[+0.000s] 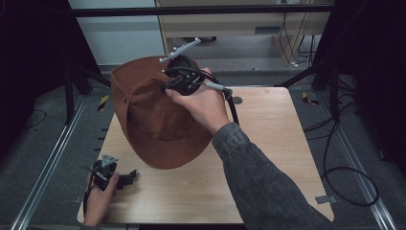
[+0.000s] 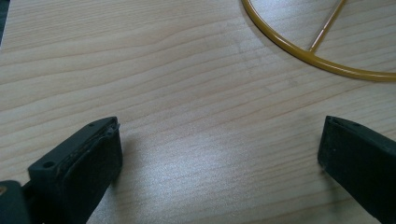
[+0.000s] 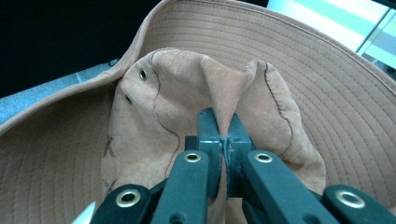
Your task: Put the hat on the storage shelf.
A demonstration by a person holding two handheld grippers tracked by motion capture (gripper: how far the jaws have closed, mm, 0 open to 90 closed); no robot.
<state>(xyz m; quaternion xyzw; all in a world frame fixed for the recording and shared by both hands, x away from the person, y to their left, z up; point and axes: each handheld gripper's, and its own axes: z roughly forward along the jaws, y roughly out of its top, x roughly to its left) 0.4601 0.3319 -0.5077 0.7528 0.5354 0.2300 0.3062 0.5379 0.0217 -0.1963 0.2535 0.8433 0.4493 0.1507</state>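
Two grippers are at work over a light wooden table (image 1: 268,158). At about 8 o'clock of the table, near its front left corner, the left hand (image 1: 98,201) holds the left gripper (image 1: 125,178) low over the wood. Its jaws stand wide apart with nothing between them; in the left gripper view they sit at the two bottom corners, and bare wood lies between. In that same view, at about 1 o'clock, a thin yellow ring (image 2: 299,49) with a yellow spoke lies on the table, well apart from the jaws.

From the centre of the table toward 11 o'clock is a brown hat (image 1: 148,120) with a wide brim. It is tilted up, with the lower edge of the brim near the table at about 6 o'clock of the hat. I cannot tell if the edge touches the wood.

At about 12 o'clock of the table the right hand (image 1: 203,103) holds the right gripper (image 1: 178,79) against the top of the hat. In the right gripper view its jaws are closed on a fold of the soft crown (image 3: 187,93), which is pinched and wrinkled between them. The stitched brim (image 3: 327,84) curves around behind. A grey sleeve (image 1: 258,182) comes in from about 5 o'clock.
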